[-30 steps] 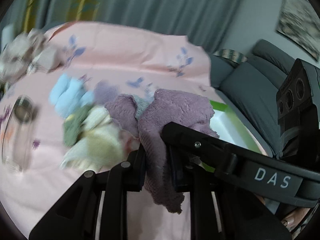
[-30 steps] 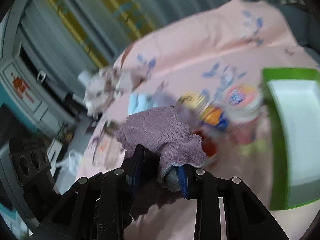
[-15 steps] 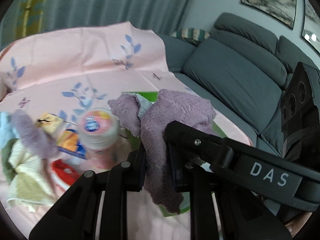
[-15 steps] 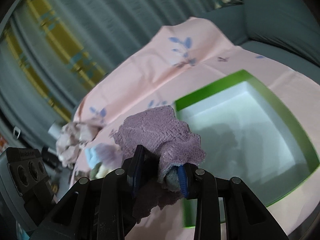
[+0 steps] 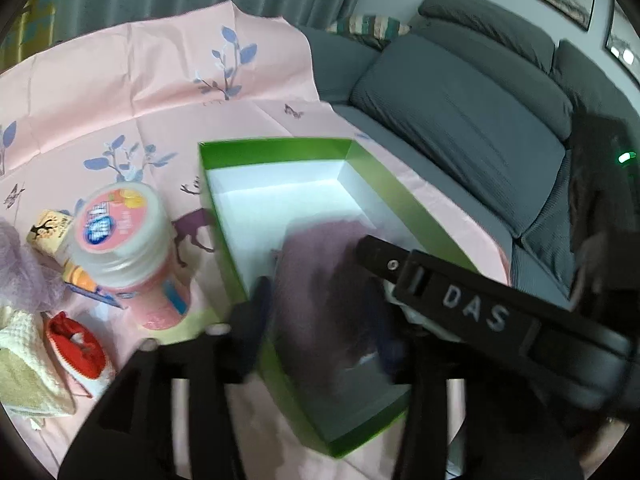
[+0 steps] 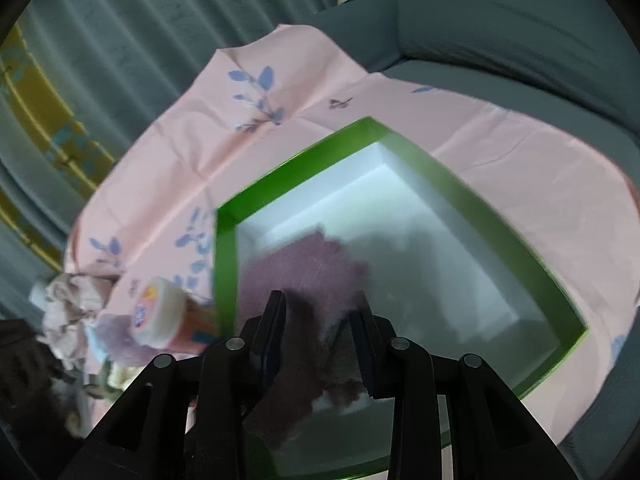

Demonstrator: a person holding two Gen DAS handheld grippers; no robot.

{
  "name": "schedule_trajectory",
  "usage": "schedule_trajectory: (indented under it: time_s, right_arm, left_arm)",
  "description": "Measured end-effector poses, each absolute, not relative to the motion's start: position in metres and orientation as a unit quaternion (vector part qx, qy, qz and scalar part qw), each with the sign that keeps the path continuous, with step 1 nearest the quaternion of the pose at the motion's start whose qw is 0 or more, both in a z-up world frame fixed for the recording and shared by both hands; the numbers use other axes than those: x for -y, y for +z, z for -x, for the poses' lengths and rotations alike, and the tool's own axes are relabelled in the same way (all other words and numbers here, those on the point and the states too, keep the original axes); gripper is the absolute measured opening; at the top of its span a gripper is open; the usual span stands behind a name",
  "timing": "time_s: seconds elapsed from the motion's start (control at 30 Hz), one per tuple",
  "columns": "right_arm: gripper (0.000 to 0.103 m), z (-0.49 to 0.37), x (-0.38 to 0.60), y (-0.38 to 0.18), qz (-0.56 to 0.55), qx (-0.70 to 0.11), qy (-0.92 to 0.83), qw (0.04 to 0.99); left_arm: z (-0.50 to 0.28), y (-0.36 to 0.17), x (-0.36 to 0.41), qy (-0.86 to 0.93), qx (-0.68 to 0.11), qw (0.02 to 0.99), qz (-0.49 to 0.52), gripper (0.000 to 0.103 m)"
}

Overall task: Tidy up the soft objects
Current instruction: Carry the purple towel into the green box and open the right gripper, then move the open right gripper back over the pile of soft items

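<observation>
A purple cloth [image 5: 320,280] hangs blurred over the white inside of a green-rimmed box [image 5: 224,248] on the pink tablecloth. My left gripper [image 5: 324,320] is above the box. Its jaws are opening and stand apart on either side of the cloth without pressing it. In the right wrist view my right gripper [image 6: 318,308] is shut on the same purple cloth [image 6: 308,264], holding it over the green box [image 6: 226,248]. A black housing marked DAS [image 5: 472,308] crosses the left wrist view and hides part of the box.
Left of the box stand a pink-lidded jar [image 5: 120,232], a small yellow carton [image 5: 48,230], a red pouch [image 5: 76,340], a cream waffle cloth [image 5: 24,360] and a lilac cloth [image 5: 20,264]. A grey sofa [image 5: 460,120] lies behind the table, and a crumpled beige cloth [image 6: 68,300] lies at far left.
Both views have swung from the pile of cloths to the green box. The purple cloth now hangs inside the box. The left jaws have spread apart; the right jaws stay closed on the cloth.
</observation>
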State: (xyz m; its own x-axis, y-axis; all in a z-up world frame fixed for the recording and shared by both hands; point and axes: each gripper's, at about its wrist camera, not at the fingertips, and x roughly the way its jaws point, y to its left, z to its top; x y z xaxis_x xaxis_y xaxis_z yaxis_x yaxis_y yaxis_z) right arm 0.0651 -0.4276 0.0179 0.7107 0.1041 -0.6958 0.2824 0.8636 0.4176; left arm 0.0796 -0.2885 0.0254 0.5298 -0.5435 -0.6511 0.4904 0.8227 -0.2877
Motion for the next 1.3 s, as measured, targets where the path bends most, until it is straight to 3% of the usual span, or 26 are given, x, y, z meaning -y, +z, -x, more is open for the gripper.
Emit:
schedule_trajectory:
  time_s: [0.03,0.1,0.17,0.37,0.47,0.6,0.83,1.07,1.3]
  right_arm:
    - [0.042,-0.064,0.428,0.019,-0.253,-0.375,-0.056,0.89]
    - [0.071,-0.061,0.429,0.023,-0.25,-0.364,-0.064,0.895]
    - [0.076,-0.059,0.426,0.026,-0.239,-0.356,-0.076,0.9]
    - [0.077,-0.074,0.4,0.028,-0.204,-0.361,-0.088,0.906]
    - [0.077,-0.086,0.376,0.027,-0.135,-0.362,-0.173,0.906]
    - [0.077,-0.097,0.371,0.01,-0.186,-0.397,-0.142,0.888]
    - [0.077,-0.102,0.36,-0.002,-0.152,-0.404,-0.159,0.888]
    - [0.077,-0.097,0.347,-0.012,-0.103,-0.429,-0.096,0.892]
    - [0.077,-0.086,0.332,0.0,-0.045,-0.396,-0.108,0.911]
  left_arm:
    - [-0.079,0.027,0.283,-0.29,-0.383,0.876,0.036,0.061]
    - [-0.077,0.031,0.267,-0.279,-0.382,0.88,0.047,0.065]
    - [-0.074,0.036,0.247,-0.261,-0.385,0.883,0.059,0.068]
    - [-0.057,0.043,0.178,-0.196,-0.385,0.898,0.085,0.069]
    - [-0.048,0.044,0.142,-0.155,-0.385,0.903,0.109,0.069]
    - [-0.032,0.039,0.103,-0.122,-0.39,0.905,0.118,0.069]
    - [-0.017,0.021,0.043,-0.067,-0.39,0.902,0.174,0.07]
    - [-0.02,0.012,0.006,-0.024,-0.39,0.895,0.213,0.07]
    - [-0.017,0.015,-0.003,-0.013,-0.389,0.895,0.217,0.07]
